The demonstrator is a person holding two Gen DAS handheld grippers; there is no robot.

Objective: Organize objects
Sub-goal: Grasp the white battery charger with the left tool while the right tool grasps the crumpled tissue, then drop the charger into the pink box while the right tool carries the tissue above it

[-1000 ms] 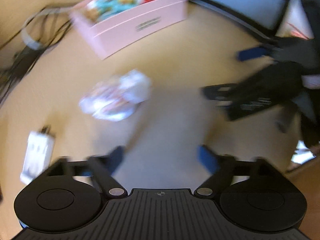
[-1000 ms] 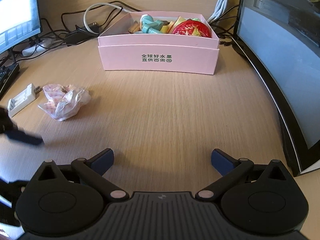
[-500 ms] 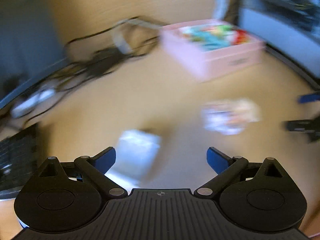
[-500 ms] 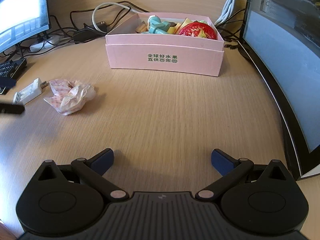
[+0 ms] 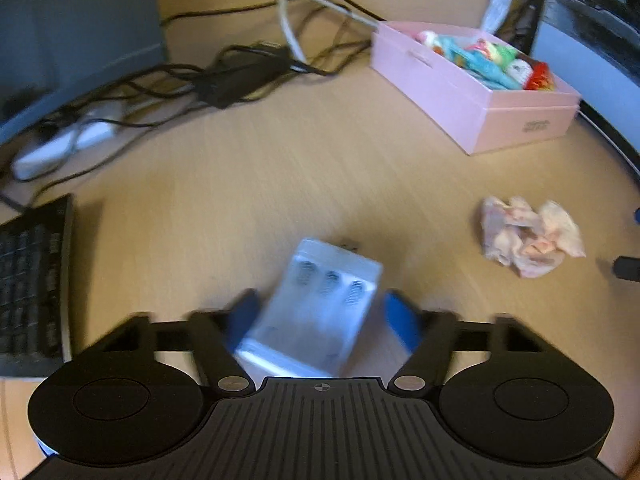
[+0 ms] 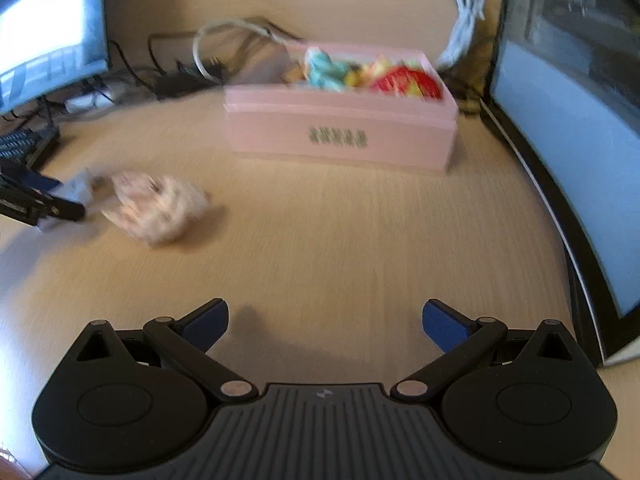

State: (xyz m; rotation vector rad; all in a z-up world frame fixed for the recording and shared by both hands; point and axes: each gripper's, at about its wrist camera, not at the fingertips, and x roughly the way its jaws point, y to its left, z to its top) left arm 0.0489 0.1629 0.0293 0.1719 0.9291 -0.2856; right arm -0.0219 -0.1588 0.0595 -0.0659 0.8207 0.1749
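Observation:
A white battery charger (image 5: 320, 300) lies on the wooden desk between the blue pads of my left gripper (image 5: 322, 316), whose jaws are closing around it. The left pad sits against its side; a thin gap shows at the right pad. The right wrist view shows that gripper (image 6: 40, 200) and the charger (image 6: 78, 190) at the far left. A crumpled pinkish wrapper (image 5: 528, 240) (image 6: 156, 208) lies to the charger's right. The pink box (image 5: 480, 112) (image 6: 340, 136) holds colourful toys. My right gripper (image 6: 324, 320) is open over bare desk.
A black keyboard (image 5: 32, 280) lies at the left edge. Tangled cables (image 5: 240, 72) and a white power strip (image 5: 68, 140) crowd the back left. A large monitor (image 6: 568, 160) walls the right side, and another monitor (image 6: 48, 28) stands back left.
My left gripper swung leftward from the wrapper to the charger, and its jaws narrowed around it. The right gripper stayed open, with its view shifted only slightly.

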